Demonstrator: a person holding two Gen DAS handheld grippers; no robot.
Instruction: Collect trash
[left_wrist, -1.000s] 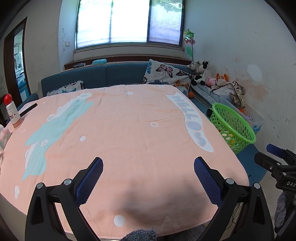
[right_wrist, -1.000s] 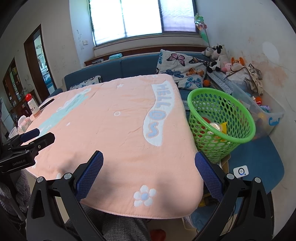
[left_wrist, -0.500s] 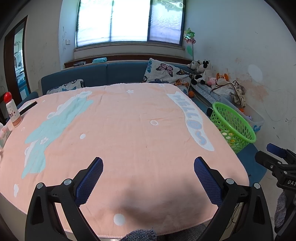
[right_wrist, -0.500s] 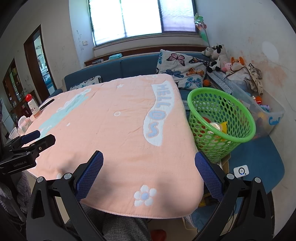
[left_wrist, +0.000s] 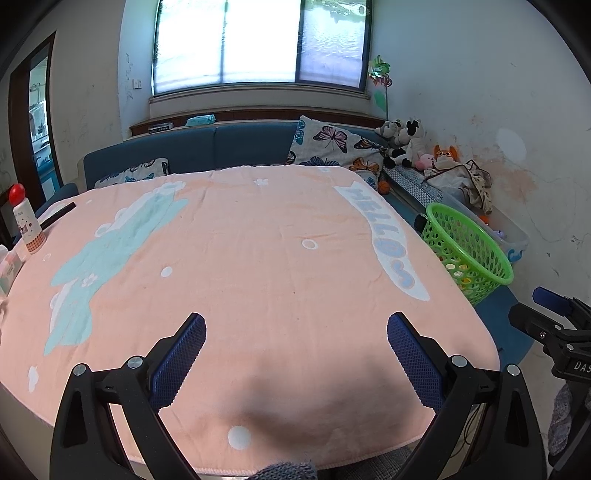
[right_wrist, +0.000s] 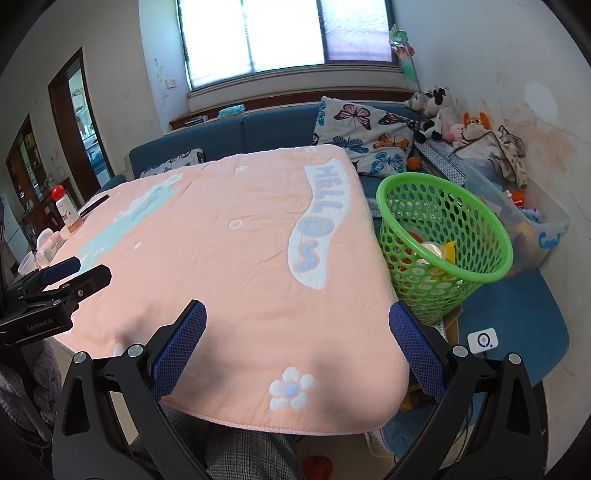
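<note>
Since the earlier frame our left gripper (left_wrist: 296, 338) had barely shifted over the pink cloth (left_wrist: 258, 258); both it and our right gripper (right_wrist: 297, 326) hung spread wide, holding nothing. Only the right view showed trash inside the green basket (right_wrist: 476, 275) beside the table. The cloth read "HELLO"; a red-capped bottle (left_wrist: 27, 221) stood at the left edge

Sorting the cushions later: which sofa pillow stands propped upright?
The large butterfly pillow at the sofa's right end, beside the plush toys, leans upright. The smaller pillow lies flat on the seat.
</note>
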